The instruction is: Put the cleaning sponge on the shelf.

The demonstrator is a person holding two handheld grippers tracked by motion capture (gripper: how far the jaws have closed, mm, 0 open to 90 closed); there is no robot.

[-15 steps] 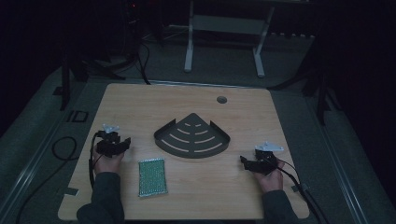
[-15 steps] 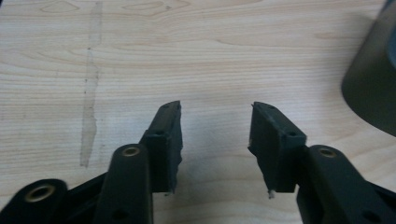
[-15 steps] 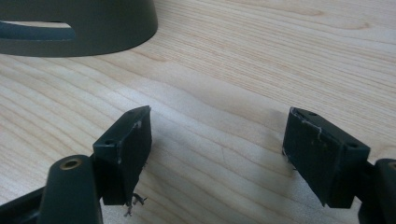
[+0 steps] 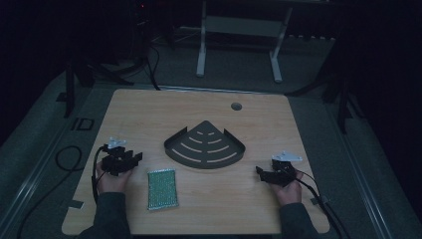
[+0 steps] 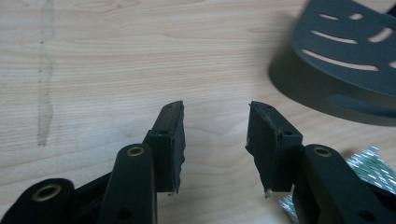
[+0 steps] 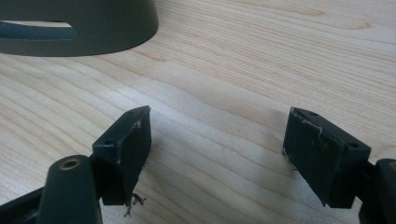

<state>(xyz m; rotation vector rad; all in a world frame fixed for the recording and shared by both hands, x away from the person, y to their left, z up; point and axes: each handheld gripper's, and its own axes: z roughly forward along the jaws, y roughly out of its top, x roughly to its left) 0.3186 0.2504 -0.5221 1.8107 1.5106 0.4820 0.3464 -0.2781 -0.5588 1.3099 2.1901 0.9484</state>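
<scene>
A dark fan-shaped rack (image 4: pixel 206 146) with curved slots lies in the middle of the wooden table (image 4: pixel 149 114). A green scouring pad (image 4: pixel 162 188) lies flat in front of it, to the left. My left gripper (image 4: pixel 135 158) rests at the table's left, just left of the pad, and is open with nothing between its jaws. In the left gripper view the left gripper (image 5: pixel 215 140) points at bare wood, with the rack (image 5: pixel 345 51) at upper right and the pad (image 5: pixel 369 163) at the lower right edge. My right gripper (image 4: pixel 260 172) rests at the table's right, open and empty. Its own view shows the right gripper (image 6: pixel 217 149) over wood, the rack (image 6: pixel 79 23) at upper left.
A round cable hole (image 4: pixel 236 106) sits near the table's far edge. Cables (image 4: pixel 64 159) trail off the left side and another cable (image 4: pixel 318 196) off the right. A white metal stand (image 4: pixel 239 30) rises on the floor beyond the table.
</scene>
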